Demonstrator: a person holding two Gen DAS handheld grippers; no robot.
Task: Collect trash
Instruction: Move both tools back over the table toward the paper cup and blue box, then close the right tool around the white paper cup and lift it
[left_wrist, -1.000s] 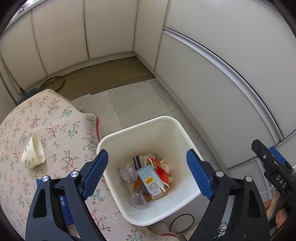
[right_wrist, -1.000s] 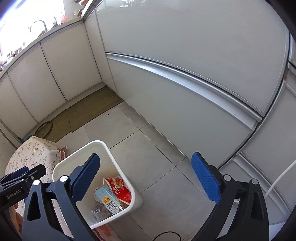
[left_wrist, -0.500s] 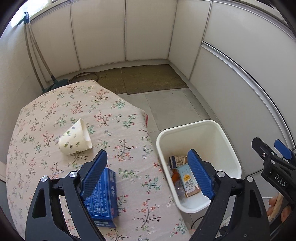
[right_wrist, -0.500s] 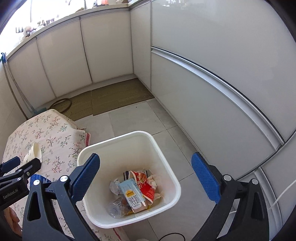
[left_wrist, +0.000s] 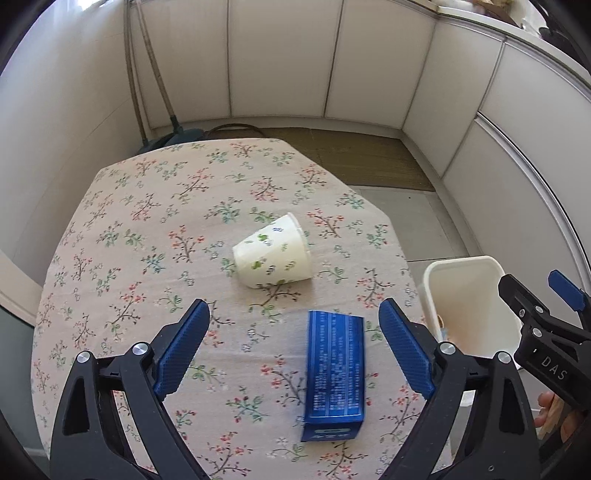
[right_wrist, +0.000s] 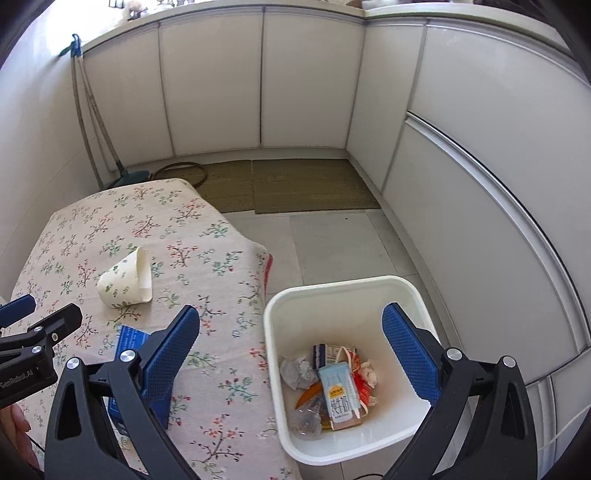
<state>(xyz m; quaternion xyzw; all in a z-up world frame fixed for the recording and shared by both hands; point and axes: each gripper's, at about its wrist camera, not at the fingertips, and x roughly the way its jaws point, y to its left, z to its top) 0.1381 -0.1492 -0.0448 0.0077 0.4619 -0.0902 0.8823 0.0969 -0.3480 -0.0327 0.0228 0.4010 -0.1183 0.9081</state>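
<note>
Risk: my left gripper (left_wrist: 293, 349), jaws opening and empty above blue box (left_wrist: 334, 373), could nudge it off the table (left_wrist: 147, 206); right gripper (right_wrist: 291, 352) wide, empty.

Right claw (right_wrist: 291, 345) spread wide over white bin (right_wrist: 417, 295) — trash (right_wrist: 328, 387) inside, paper cup (right_wrist: 125, 278) on table.

table (left_wrist: 110, 258): cup (left_wrist: 273, 254) on its side, box (left_wrist: 334, 373) before it | bin (right_wrist: 343, 295) right of table, trash (right_wrist: 332, 384) inside

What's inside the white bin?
The white bin holds a milk carton, crumpled paper, a red wrapper and a clear plastic bottle. Whatever lies beneath that pile is covered.
</note>
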